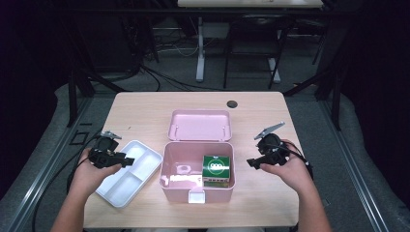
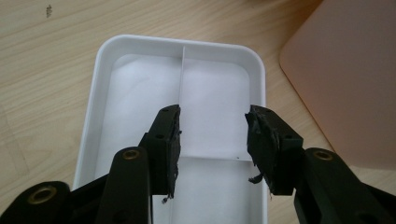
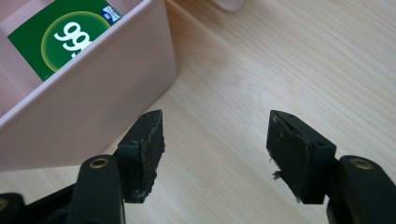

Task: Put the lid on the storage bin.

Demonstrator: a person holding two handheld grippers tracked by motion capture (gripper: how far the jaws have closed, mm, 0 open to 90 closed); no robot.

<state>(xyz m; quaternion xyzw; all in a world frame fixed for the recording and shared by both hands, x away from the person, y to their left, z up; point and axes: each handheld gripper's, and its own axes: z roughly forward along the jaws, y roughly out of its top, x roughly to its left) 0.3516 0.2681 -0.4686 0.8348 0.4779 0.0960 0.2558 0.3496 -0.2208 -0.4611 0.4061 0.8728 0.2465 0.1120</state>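
A pale wooden table [image 1: 145,108] is standing on grey carpet in a dim room, with desk legs and cables behind it. A white plastic divided tray [image 1: 129,172] is lying near the table's left front edge, its long axis slanting from the near left toward the far right. The left gripper [image 1: 127,161] is hovering over it, jaws apart and gripping nothing. Just beside the tray, an open pink plastic box [image 1: 169,164] is holding a green carton [image 1: 215,167]. The right gripper [image 1: 252,163] is waiting right of the box, jaws open and empty.
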